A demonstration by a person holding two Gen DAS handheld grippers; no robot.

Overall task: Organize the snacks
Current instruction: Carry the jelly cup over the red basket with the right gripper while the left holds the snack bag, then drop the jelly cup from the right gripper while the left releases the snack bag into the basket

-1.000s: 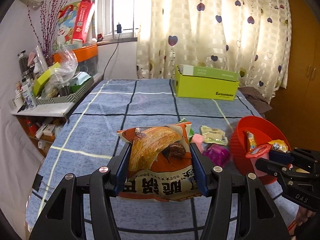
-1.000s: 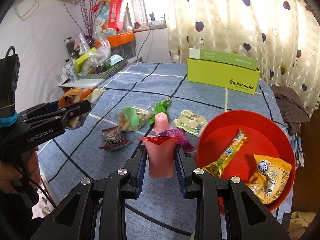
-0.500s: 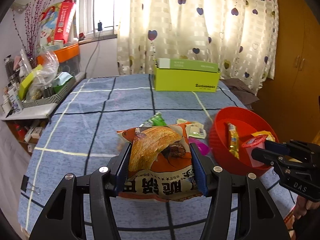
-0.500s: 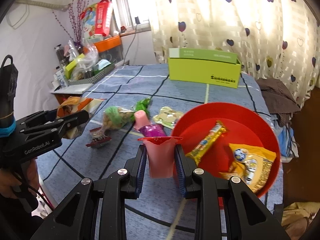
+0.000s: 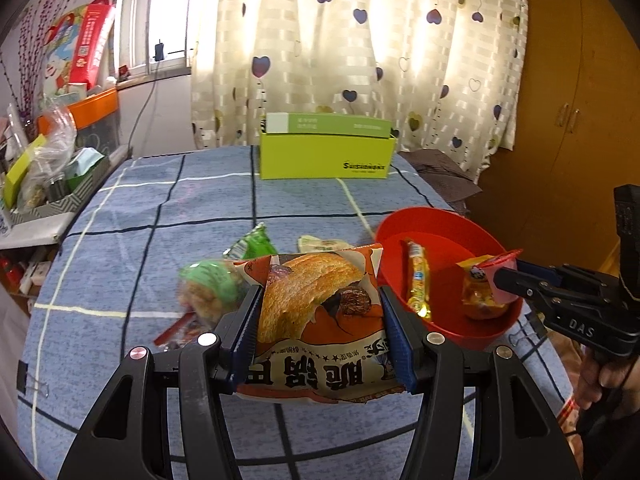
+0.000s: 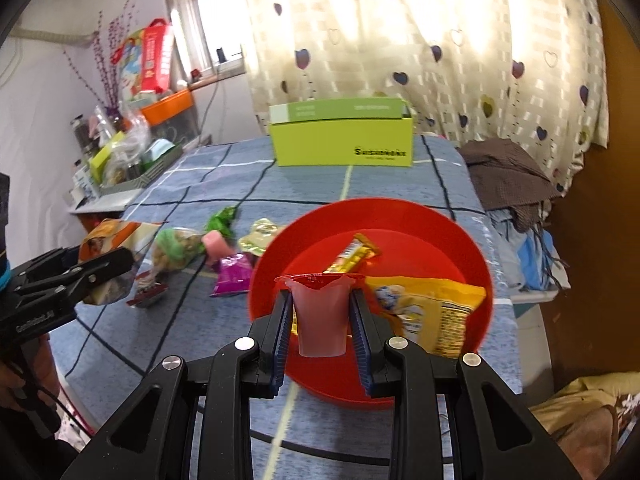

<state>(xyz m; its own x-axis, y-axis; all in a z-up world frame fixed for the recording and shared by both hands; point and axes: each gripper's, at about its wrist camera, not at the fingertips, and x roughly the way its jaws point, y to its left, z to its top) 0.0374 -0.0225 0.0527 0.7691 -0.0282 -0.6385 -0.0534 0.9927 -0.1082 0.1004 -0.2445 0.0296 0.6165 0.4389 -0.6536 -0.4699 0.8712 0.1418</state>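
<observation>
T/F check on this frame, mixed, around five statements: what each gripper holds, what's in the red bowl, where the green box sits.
1. The left gripper holds the orange bread packet. True.
2. The right gripper is empty. False: it is shut on the pink jelly cup.
3. The red bowl holds a yellow packet. True.
4. The green box is inside the bowl. False: it sits at the table's far end.
5. The purple packet is in the bowl. False: it lies on the blue cloth.

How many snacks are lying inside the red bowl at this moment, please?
2: a long yellow bar toward the back of the red bowl, and a yellow packet on its right side. Others may be hidden.
</observation>
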